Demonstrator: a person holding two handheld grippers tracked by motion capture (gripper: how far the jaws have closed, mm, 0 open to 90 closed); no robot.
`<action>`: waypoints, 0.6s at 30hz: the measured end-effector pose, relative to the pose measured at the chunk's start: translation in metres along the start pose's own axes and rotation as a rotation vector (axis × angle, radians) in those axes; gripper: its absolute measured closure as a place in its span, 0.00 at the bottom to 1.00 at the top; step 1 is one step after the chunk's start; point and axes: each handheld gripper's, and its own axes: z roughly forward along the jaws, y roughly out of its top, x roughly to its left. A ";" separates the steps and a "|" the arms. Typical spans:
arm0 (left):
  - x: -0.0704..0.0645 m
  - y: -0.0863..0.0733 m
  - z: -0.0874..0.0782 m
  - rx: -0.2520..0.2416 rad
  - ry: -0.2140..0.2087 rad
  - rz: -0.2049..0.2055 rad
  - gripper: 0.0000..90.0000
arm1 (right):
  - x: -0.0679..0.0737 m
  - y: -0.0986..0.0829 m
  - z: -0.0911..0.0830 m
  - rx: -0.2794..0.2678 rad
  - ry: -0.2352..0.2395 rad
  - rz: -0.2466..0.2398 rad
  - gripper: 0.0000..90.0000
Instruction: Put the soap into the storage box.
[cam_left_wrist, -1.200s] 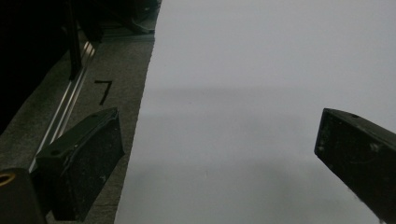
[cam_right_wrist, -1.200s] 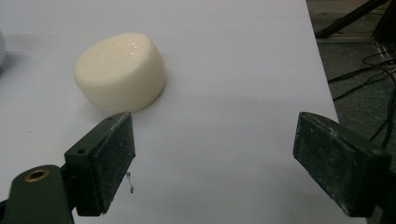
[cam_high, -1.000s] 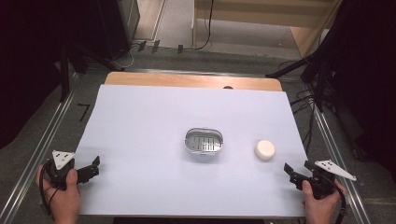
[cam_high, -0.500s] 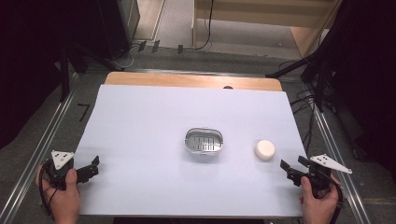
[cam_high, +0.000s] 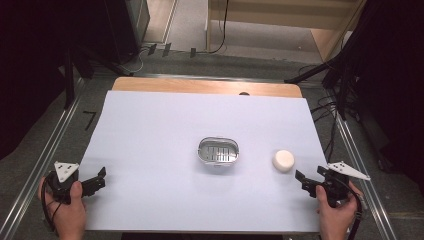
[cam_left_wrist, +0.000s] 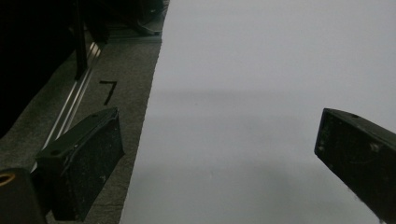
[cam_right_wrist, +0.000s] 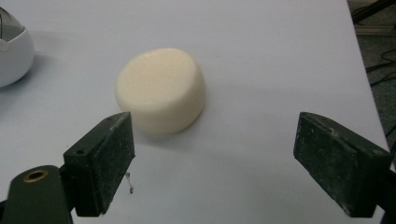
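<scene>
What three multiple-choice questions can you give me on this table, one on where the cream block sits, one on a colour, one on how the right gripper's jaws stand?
1. Where does the cream block lie?
A. inside the metal dish
B. on the white sheet, right of the metal dish
C. on the floor

2. What colour is the sheet that covers the table?
A. white
B. red
C. green

3. How do the jaws of the right gripper stand?
A. shut on the block
B. shut on nothing
C. open, short of the block

Answers: 1 B, the high view shows the block apart from the metal dish, on its right. 2 A, the sheet is plain white in all three views. 3 C, the right gripper view shows the jaws wide apart with the block beyond them, untouched.
</scene>
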 end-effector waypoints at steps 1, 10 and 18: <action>0.000 0.000 0.000 0.003 -0.004 0.000 0.02 | 0.005 0.004 0.003 0.011 0.007 -0.002 0.14; -0.001 0.000 0.001 0.012 -0.002 0.008 0.02 | 0.019 0.016 0.022 0.062 0.025 -0.010 0.02; -0.001 0.001 0.001 0.016 -0.002 0.011 0.02 | 0.026 0.025 0.036 0.079 0.021 -0.011 0.02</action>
